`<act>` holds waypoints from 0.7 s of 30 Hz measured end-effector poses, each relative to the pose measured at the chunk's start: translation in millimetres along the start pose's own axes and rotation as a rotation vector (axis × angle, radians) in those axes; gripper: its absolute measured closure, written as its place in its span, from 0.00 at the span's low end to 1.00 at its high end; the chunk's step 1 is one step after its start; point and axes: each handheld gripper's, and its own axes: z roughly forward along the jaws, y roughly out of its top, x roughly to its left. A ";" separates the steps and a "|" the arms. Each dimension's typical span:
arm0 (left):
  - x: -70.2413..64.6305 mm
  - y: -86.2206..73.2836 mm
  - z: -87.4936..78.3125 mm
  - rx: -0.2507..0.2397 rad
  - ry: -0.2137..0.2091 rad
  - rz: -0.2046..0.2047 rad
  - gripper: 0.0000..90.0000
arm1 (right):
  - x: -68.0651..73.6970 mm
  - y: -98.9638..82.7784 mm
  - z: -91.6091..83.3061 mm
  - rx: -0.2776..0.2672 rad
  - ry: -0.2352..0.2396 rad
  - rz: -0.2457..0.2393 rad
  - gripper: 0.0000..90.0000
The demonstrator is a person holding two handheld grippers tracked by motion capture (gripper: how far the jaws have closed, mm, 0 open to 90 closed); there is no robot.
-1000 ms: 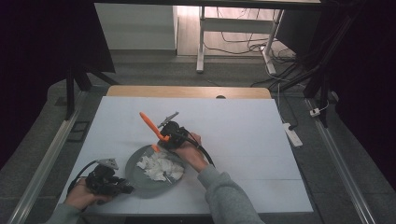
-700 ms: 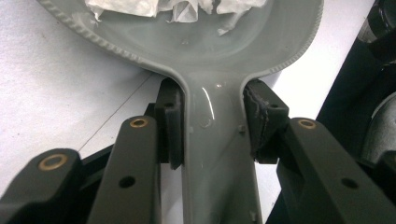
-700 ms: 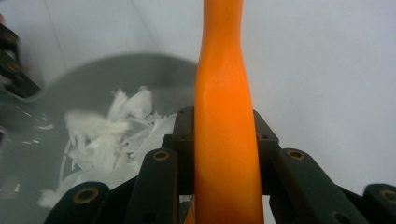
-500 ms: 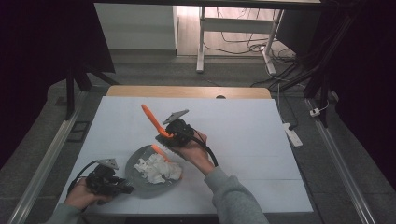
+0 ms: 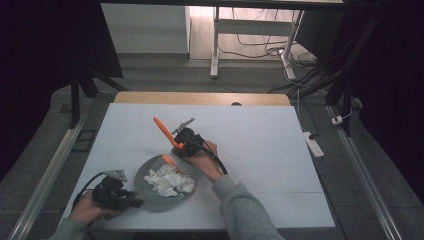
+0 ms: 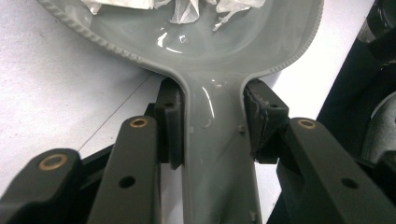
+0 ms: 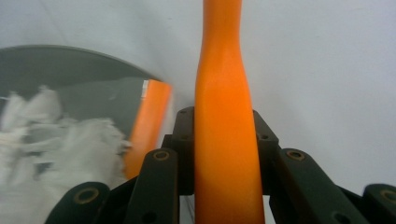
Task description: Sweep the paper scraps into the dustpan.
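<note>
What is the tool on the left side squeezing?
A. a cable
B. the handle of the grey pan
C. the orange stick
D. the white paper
B: in the left gripper view, the left tool has its two black pads pressed on the grey pan's handle; the white paper lies in the pan.

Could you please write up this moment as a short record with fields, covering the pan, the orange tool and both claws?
Surface: white table
Pan: grey pan near the table's front edge, handle toward the person's left
Contents: crumpled white paper inside the pan
Left claw: left claw shut on the pan's handle, pads pressing both its sides
Right claw: right claw shut on the orange tool's handle
Orange tool: orange tool, handle slanting up and away from the person, lower end at the pan's far rim
Hands: one on each claw, entering from the bottom of the high view
</note>
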 end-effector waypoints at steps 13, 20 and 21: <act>-0.6 0.6 0.7 0.003 0.004 0.000 0.69 | 38.2 -3.3 -21.4 -0.053 0.178 -0.114 0.78; -0.7 0.5 0.8 0.003 0.003 0.002 0.69 | 23.9 -5.5 -50.7 -0.151 0.109 -0.071 0.78; -0.6 0.5 0.9 0.003 0.002 0.002 0.69 | 20.4 -7.0 -53.7 -0.160 0.097 -0.063 0.78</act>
